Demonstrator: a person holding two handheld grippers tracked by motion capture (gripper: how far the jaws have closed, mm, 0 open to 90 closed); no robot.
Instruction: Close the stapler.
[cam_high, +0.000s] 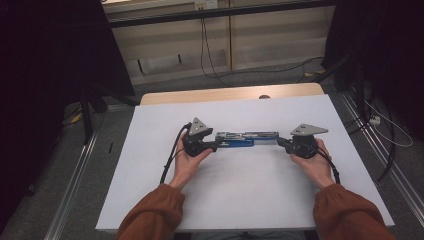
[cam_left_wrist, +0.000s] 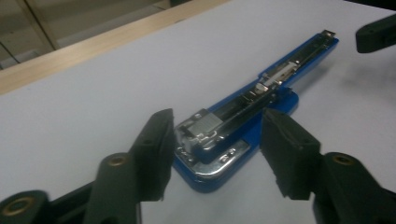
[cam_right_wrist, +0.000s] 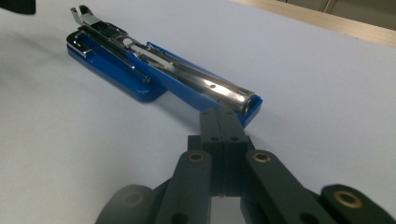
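Lying opened flat mid-table, blue stapler (cam_high: 243, 139). Left gripper (cam_left_wrist: 217, 149) at 9 o'clock end, jaws apart, straddling hinge, pads not touching. Right gripper (cam_right_wrist: 226, 122) at 3 o'clock end, jaws together, tips against the stapler's end.

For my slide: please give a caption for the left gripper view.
Left gripper with jaws apart around the hinge end of an opened blue stapler on the white table.

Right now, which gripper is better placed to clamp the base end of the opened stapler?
Left. The left gripper has its jaws straddling the stapler at its base end, not visibly pressing; the right gripper, jaws shut, sits at the far tip.
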